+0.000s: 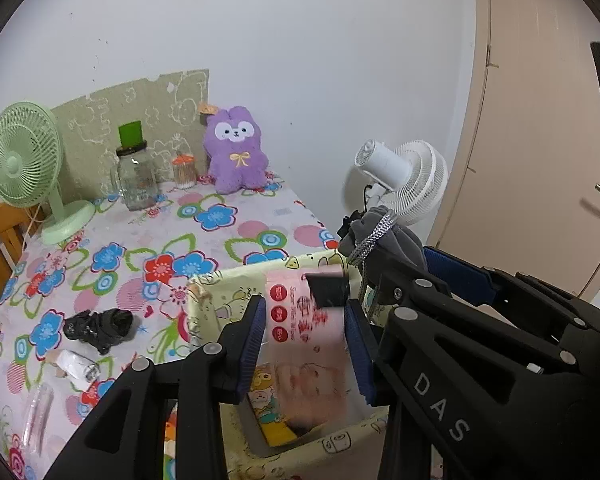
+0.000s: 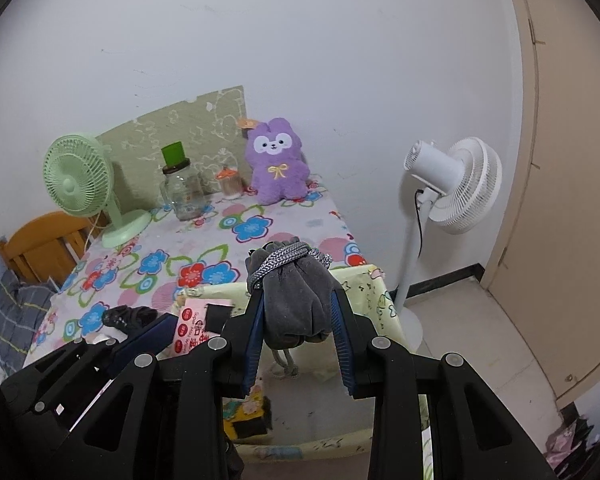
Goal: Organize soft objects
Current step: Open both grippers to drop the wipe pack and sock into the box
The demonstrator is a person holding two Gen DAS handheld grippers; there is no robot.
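Two hand-held grippers hover side by side over a pale yellow fabric storage box (image 1: 204, 300) printed with small cartoon figures, which sits at the near edge of a desk (image 1: 236, 236) covered in a bright flowered cloth.

The left gripper (image 1: 306, 330) has its blue-padded jaws closed on a pink packet of wipes (image 1: 300, 320), held just above the open box. Its printing includes red round badges and large red characters, with a line of small Latin lettering too blurred to read. A black flap (image 1: 327, 290) is on the packet's top. Inside the box lies a colourful item with cartoon bears (image 1: 266, 400).

The right gripper (image 2: 298, 316) has its jaws closed on a grey soft pouch (image 2: 296, 300), bunched and wound at the neck with a silver-grey braided cord (image 2: 276, 262). It too hangs over the box. In the left wrist view, white letters "DAS" run along the right gripper's black arm.

Farther back on the desk stand a purple plush rabbit (image 1: 236, 152) with a yellow bow, a clear glass jar (image 1: 134, 178) with a green cap on top, a small container of cotton swabs (image 1: 184, 170) and a mint-green desk fan (image 1: 26, 160). Near the front left lie a crumpled black bag (image 1: 98, 326) and a small white bottle (image 1: 74, 364). A white pedestal fan (image 2: 452, 184) stands on the floor beside the desk, near a beige door (image 2: 572, 200).
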